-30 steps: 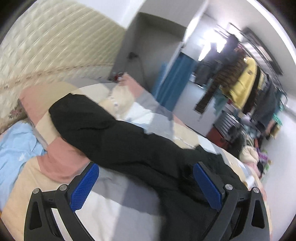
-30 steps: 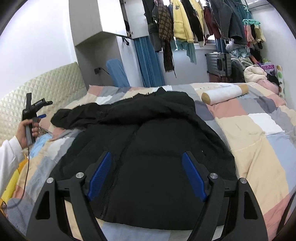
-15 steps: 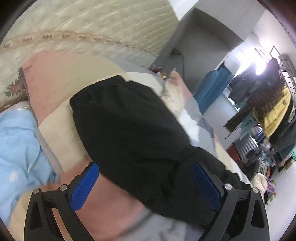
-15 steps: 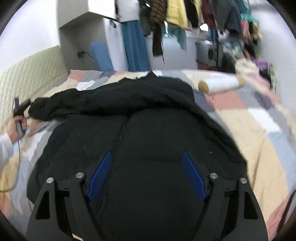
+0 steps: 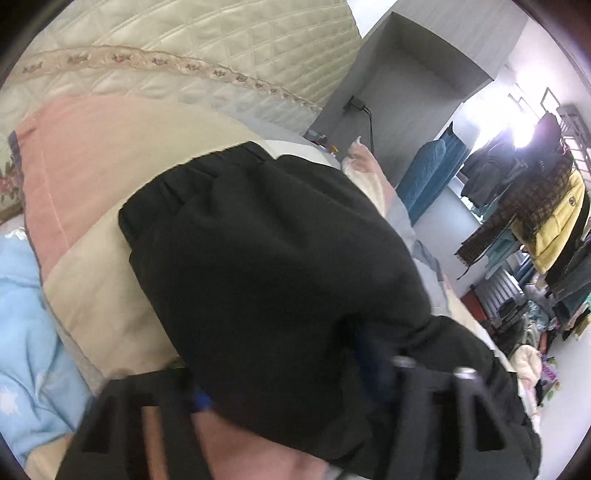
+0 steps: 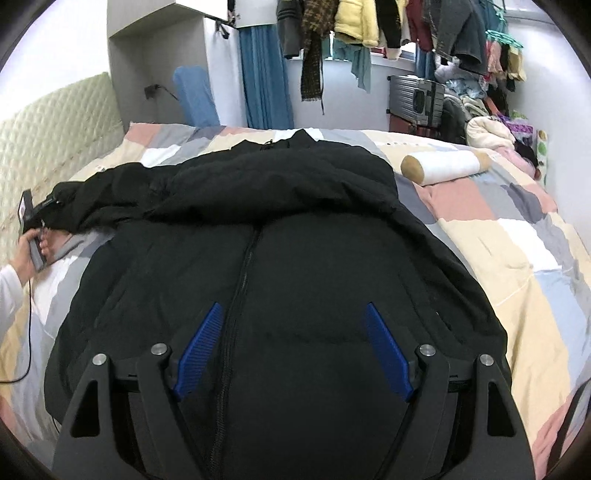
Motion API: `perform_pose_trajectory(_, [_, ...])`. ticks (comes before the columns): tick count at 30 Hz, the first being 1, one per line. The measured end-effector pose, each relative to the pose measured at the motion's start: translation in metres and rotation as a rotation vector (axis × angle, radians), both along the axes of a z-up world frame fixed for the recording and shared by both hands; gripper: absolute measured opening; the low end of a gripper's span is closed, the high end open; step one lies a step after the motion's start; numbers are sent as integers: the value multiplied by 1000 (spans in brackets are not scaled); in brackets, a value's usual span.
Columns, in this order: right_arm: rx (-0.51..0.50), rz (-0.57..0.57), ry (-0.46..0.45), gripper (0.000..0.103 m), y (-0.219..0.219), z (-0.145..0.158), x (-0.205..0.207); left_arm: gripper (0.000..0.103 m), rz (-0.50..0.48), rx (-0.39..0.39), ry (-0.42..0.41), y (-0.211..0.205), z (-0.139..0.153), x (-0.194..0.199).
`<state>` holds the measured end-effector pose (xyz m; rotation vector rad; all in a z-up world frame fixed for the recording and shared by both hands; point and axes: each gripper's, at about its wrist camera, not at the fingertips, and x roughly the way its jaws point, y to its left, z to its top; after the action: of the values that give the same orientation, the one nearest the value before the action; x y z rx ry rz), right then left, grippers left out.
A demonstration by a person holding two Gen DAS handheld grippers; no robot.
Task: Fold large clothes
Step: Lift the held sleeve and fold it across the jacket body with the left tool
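Observation:
A large black padded jacket lies front up on the patchwork bed, zip running down its middle. My right gripper is open and empty, hovering over the jacket's lower front. One black sleeve stretches toward the headboard, its elastic cuff at the far end. My left gripper straddles this sleeve, its blurred fingers on either side of the cloth, still well apart. The left gripper also shows in the right wrist view at the sleeve's end.
A quilted cream headboard stands behind the sleeve. A light blue cloth lies at the left. A white bolster roll lies on the bed's far right. Hanging clothes and a suitcase fill the far wall.
My left gripper has pushed forward over the sleeve, so the cloth now fills the space between its fingers. My right gripper has risen slightly above the jacket's front.

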<state>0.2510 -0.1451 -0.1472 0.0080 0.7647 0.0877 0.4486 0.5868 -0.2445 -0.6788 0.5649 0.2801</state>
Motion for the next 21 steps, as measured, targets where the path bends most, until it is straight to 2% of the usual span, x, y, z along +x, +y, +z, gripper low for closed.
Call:
perform_pose_trajectory(1, [3, 0, 2, 79, 0, 0, 0, 32, 0, 2, -3, 0, 3, 0])
perform_pose_trajectory(3, [31, -7, 14, 79, -6, -2, 0, 20, 11, 29, 0, -9, 17, -2])
perform_pose_trajectory(6, [63, -26, 18, 80, -16, -1, -3, 11, 45, 112, 11, -22, 44, -7])
perform_pose_trajectory(8, [75, -32, 1, 80, -22, 2, -9, 9, 70, 162, 13, -32, 64, -12])
perform_pose_trajectory(12, [80, -23, -46, 79, -29, 10, -17, 7, 97, 190, -18, -48, 104, -26])
perform_pose_trajectory(21, [138, 53, -57, 80, -42, 11, -20, 6, 31, 332, -27, -122, 204, -39])
